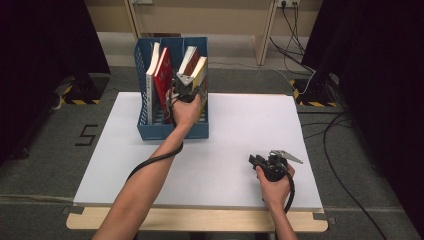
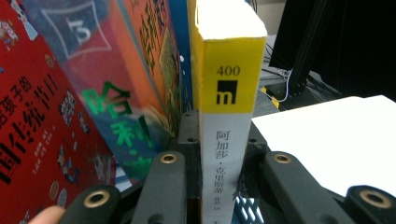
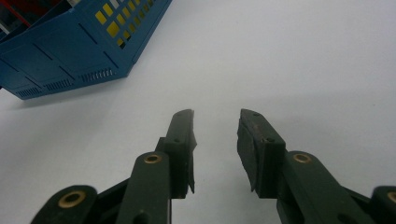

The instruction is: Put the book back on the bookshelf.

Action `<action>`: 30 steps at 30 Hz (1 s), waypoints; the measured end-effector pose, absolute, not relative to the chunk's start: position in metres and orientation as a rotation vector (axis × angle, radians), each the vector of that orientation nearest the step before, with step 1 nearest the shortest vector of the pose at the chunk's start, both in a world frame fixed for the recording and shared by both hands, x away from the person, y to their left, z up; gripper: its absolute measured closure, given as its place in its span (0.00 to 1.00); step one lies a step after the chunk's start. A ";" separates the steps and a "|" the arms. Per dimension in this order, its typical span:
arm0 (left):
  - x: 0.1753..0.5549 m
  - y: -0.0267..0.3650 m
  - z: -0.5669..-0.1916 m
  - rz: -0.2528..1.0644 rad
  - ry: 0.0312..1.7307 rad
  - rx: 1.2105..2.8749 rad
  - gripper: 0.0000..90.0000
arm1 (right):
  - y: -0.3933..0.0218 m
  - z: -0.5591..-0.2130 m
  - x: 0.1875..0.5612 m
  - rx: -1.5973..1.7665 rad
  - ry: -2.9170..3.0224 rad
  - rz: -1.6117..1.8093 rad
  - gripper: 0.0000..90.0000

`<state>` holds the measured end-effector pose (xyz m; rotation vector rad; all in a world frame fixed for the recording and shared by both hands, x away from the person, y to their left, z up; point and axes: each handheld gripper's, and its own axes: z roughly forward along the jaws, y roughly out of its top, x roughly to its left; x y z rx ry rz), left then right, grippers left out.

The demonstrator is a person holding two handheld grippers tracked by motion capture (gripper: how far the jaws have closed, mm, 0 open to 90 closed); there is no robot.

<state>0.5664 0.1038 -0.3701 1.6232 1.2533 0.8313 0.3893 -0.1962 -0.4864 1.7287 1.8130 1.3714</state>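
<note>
A blue file rack (image 1: 172, 131) stands at the back left of the white table top (image 1: 230, 135) and holds several upright books. My left gripper (image 1: 186, 91) reaches into the rack's right side and is shut on a book with a yellow and white spine (image 2: 226, 84); the jaws clamp it from both sides. A red book (image 2: 32, 116) and an orange and blue book (image 2: 126, 84) lean to its left. My right gripper (image 1: 256, 160) rests low at the front right of the table, open (image 3: 215, 126), with nothing between its jaws. A corner of the blue rack (image 3: 60, 60) lies off to its left.
A white book (image 1: 151, 80) and the red book (image 1: 163, 75) fill the rack's left side. Cables (image 1: 335, 130) trail over the floor at the right. Dark curtains flank the table, and a wooden edge (image 1: 200, 220) runs along its front.
</note>
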 end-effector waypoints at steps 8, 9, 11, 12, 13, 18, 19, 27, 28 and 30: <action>0.570 0.102 -0.370 0.858 1.234 1.609 0.84 | -0.197 -0.487 0.390 1.722 1.818 1.367 0.74; 0.570 0.102 -0.370 0.860 1.234 1.605 0.84 | -0.196 -0.487 0.390 1.729 1.814 1.372 0.74; 0.569 0.103 -0.371 0.858 1.234 1.604 0.84 | -0.196 -0.487 0.389 1.729 1.814 1.374 0.74; 0.569 0.103 -0.371 0.854 1.236 1.603 0.84 | -0.197 -0.487 0.390 1.715 1.821 1.369 0.74; 0.569 0.104 -0.371 0.851 1.239 1.600 0.84 | -0.197 -0.487 0.390 1.713 1.822 1.371 0.74; 0.566 0.105 -0.372 0.833 1.245 1.621 0.84 | -0.195 -0.486 0.389 1.731 1.822 1.372 0.74; 0.566 0.105 -0.371 0.832 1.247 1.623 0.84 | -0.195 -0.486 0.389 1.724 1.821 1.371 0.74; 0.564 0.107 -0.372 0.801 1.249 1.643 0.82 | -0.195 -0.486 0.390 1.712 1.826 1.363 0.74; 0.564 0.107 -0.372 0.799 1.248 1.646 0.82 | -0.195 -0.486 0.389 1.713 1.826 1.366 0.74; 0.563 0.108 -0.373 0.798 1.244 1.648 0.81 | -0.195 -0.486 0.389 1.714 1.827 1.367 0.74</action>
